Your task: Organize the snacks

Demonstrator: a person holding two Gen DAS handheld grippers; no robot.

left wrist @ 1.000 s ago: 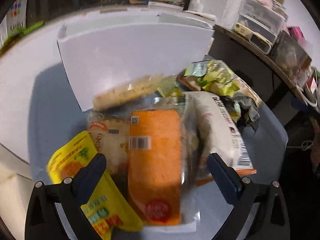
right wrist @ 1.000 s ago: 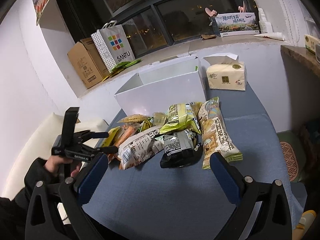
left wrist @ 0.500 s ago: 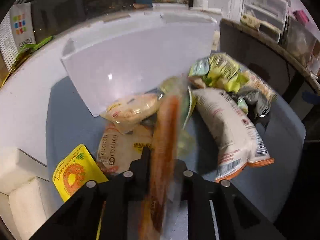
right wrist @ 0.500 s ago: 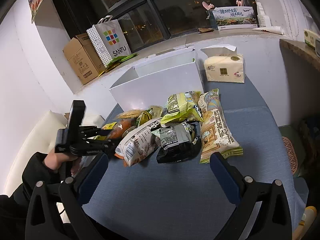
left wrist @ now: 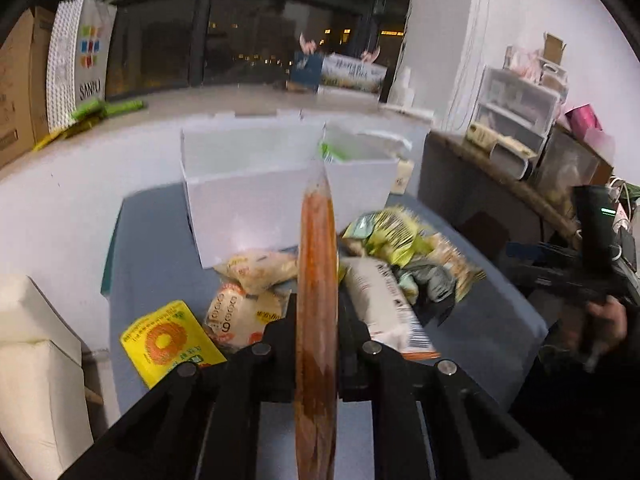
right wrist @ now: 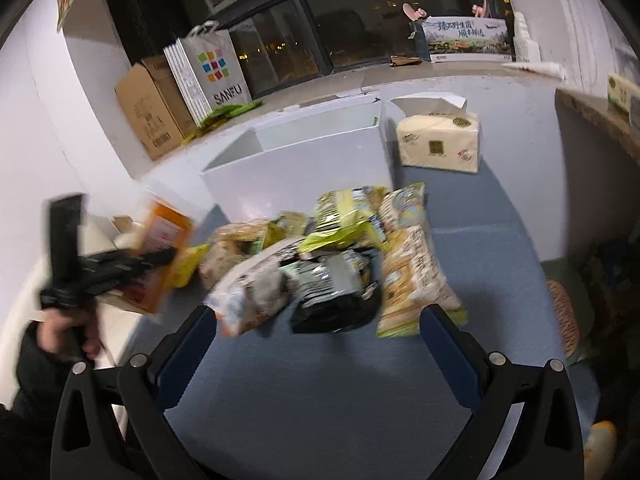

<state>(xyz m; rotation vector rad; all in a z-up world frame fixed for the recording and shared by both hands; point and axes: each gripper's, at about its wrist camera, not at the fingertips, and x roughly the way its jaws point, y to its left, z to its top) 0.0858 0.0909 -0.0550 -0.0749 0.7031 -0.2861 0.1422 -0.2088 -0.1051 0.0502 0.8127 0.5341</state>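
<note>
Fingers of our left gripper (left wrist: 316, 344) pinch the flat orange snack packet (left wrist: 316, 300) edge-on, lifted above the blue table (left wrist: 160, 256). Our right gripper (right wrist: 320, 344) hangs spread wide over bare blue surface. Beyond, at twelve o'clock, the heap of crinkly snack bags (right wrist: 340, 256) lies; the yellow pouch (left wrist: 170, 340) sits at ten. Farther back stands the open white box (right wrist: 304, 160).

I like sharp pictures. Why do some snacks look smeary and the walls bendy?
Right wrist view: the orange pack in the left gripper is motion-blurred. Left wrist view: pack edge-on, pile soft. Both: fisheye bends walls.
</note>
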